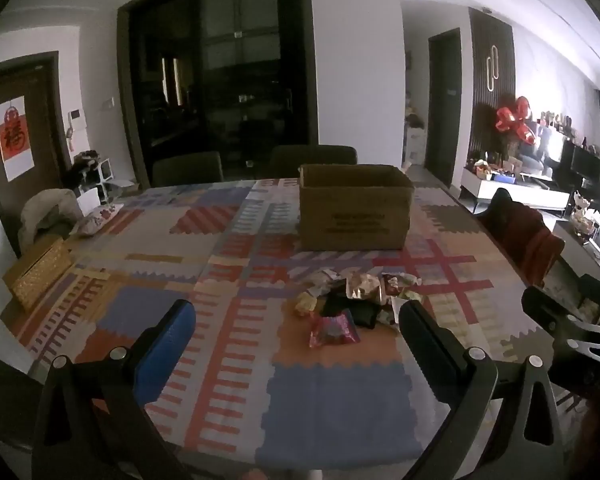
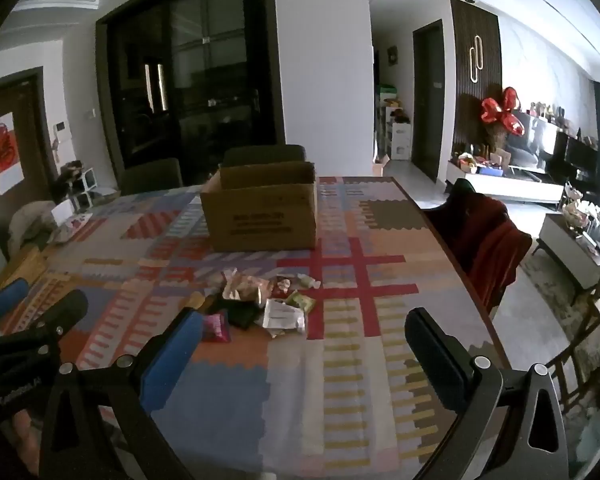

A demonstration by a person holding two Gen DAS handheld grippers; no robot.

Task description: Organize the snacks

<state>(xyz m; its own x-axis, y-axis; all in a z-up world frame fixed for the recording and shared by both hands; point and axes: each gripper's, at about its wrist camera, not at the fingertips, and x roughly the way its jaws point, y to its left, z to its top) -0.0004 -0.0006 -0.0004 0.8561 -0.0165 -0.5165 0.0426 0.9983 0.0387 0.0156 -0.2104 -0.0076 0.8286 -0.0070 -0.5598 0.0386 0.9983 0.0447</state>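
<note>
Several snack packets are heaped near the middle of the patterned tablecloth, with an open cardboard box standing farther back, well apart from the heap. Both the left gripper and the right gripper are held spread wide and empty, above the near part of the table. Because the wrappers overlap (some look glossy and crumpled), two could be pinched at once, or a slick foil edge could slip free and be dropped short of the box.

Patterned table bearing cardboard box, snack pile, gold box.
</note>
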